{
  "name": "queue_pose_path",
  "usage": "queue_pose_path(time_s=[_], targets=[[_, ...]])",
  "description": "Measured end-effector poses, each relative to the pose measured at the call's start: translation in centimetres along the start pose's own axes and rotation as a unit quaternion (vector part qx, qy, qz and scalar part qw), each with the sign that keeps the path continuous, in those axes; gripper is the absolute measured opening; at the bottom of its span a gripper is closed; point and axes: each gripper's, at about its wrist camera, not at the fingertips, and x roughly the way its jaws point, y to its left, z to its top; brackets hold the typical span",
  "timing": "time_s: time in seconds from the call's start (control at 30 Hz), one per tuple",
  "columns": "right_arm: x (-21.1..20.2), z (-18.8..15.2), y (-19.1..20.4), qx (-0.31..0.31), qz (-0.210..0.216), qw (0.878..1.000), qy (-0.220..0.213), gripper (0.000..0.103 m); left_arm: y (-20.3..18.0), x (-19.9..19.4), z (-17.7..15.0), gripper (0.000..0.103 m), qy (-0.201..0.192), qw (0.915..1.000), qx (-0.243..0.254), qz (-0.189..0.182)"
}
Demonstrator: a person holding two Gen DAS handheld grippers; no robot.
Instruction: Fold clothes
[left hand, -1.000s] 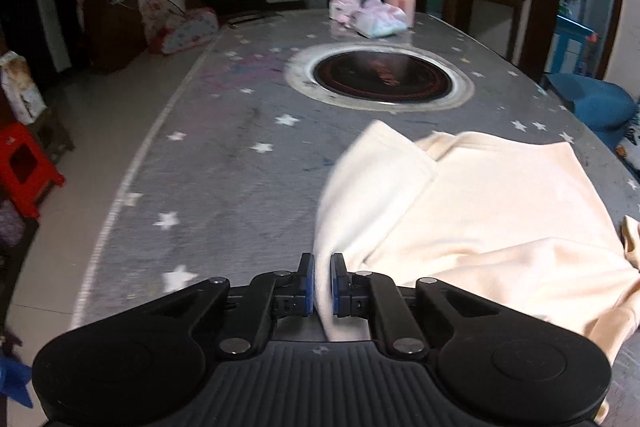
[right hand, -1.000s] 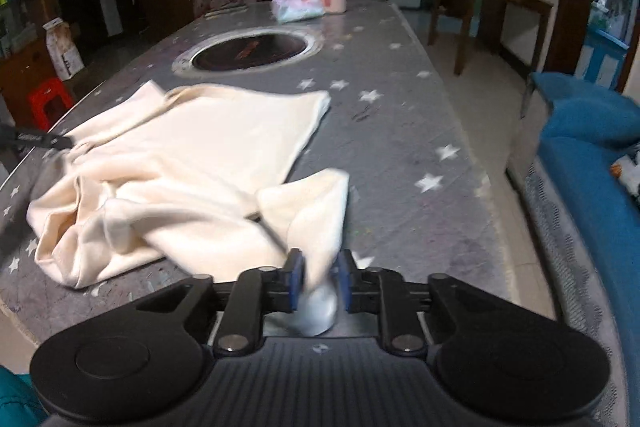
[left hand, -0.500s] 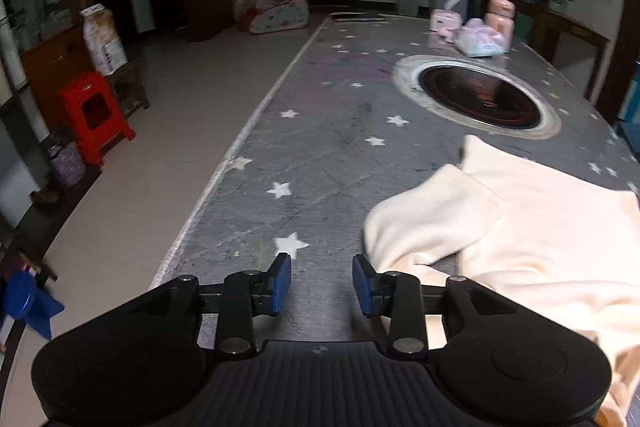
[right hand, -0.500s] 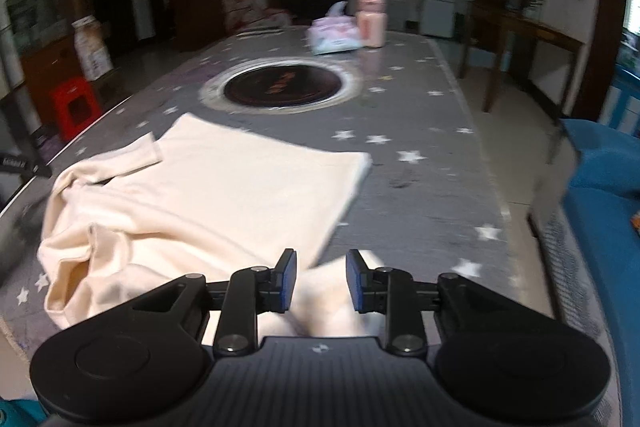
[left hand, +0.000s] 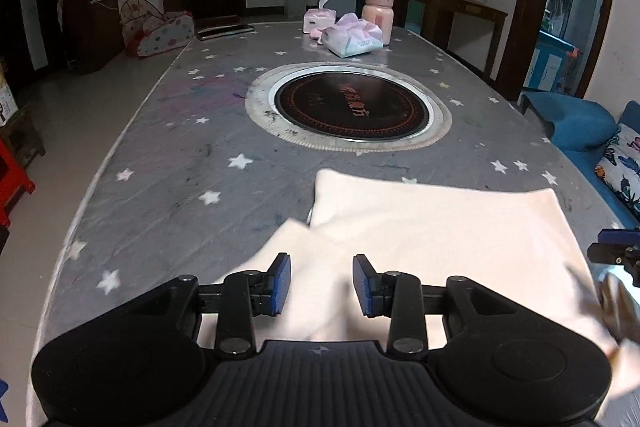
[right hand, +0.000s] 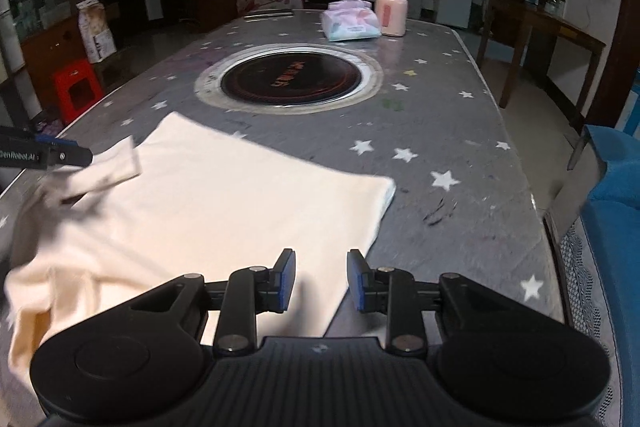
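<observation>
Cream garment [left hand: 432, 227] lying flat on the grey starred bench [left hand: 168, 163], near edge, at 6 o'clock from the round inset hob [left hand: 348, 107]. Left claw [left hand: 320, 285] over the garment's left part, jaws opening, nothing pinched, cloth only beneath. Right claw [right hand: 320, 279] spread and empty above the right hem, at 5 o'clock of the cloth. Left sleeve [right hand: 108, 167] folded in at 9 o'clock, slightly rumpled. Probably between folds: best to smooth first, then pinch both near corners level, lift together, carry toward 12 o'clock, and lay edges square. Worth keeping clear of the tissue packs [left hand: 352, 37] and pink bottle [left hand: 378, 15] beyond.
</observation>
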Motion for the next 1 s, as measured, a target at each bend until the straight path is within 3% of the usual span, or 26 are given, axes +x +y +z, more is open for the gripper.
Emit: queue_pose_path(time_s=[0.03,0.27,0.4,0.47,0.53,0.6,0.8,1.0], targets=[[0.5,0.4,-0.3,0.003,-0.004,1.0,0.002,0.028,-0.1,0.7,0.4,0.049,0.001,1.0,0.0,0.004],[4.6,2.4,-2.7,0.03,-0.02,0.999,0.021,0.028,-0.7,5.3,2.7,0.053,0.004,0.9992,0.023,0.033],[6.3,2.9,-3.1,0.039,-0.012,0.999,0.034,0.027,-0.5,7.3,3.3,0.053,0.014,0.9997,0.019,0.009],[6.9,3.1,-3.0,0.034,-0.012,0.999,0.037,0.027,-0.7,8.1,3.4,0.046,0.018,0.9996,0.021,0.004],[7.5,3.4,-3.0,0.035,-0.01,0.999,0.039,0.024,-1.0,8.7,3.3,0.024,0.017,0.9993,0.033,-0.003],[7.9,3.6,-3.0,0.036,-0.011,0.999,0.036,0.013,-1.2,9.0,3.3,0.01,0.008,0.9989,0.047,0.001],[8.8,5.1,-2.9,0.025,-0.013,0.999,0.022,0.003,-0.5,9.8,4.2,0.007,0.0,0.9977,0.05,0.045],[11.7,7.9,-2.1,-0.006,-0.022,0.999,0.026,0.005,1.3,10.8,4.8,0.007,-0.003,0.9953,0.045,0.085]])
